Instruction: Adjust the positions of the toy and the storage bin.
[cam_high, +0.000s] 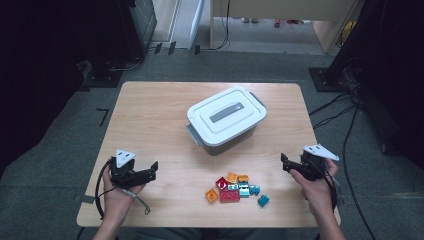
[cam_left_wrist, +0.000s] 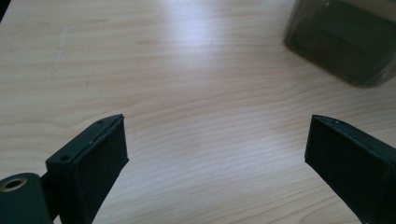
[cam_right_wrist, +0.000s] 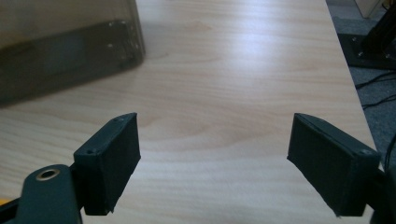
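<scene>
Nothing started yet: left gripper (cam_high: 150, 170) and right gripper (cam_high: 287, 164) both hang with jaws spread and empty, colourful plastic toy bricks (cam_high: 235, 189) sit loose at 6 o'clock on the light wooden worktop (cam_high: 150, 115), and the lidded white-and-grey plastic box (cam_high: 225, 120) is shut.

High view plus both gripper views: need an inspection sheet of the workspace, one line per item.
Surface: light wooden table, bare apart from the items below.
Job's things: grey storage box with white lid on, centre of table; pile of small toy bricks, red, orange, teal, near the front edge, apart from the box.
Clutter: nothing seen.
Grippers: left gripper held above the front left of the table, jaws apart, nothing between them; right gripper at front right, jaws apart, nothing between them.
Cables: one trails from each gripper; more lie on the floor at right.
Surroundings: grey carpet, dark equipment stands on both sides.
</scene>
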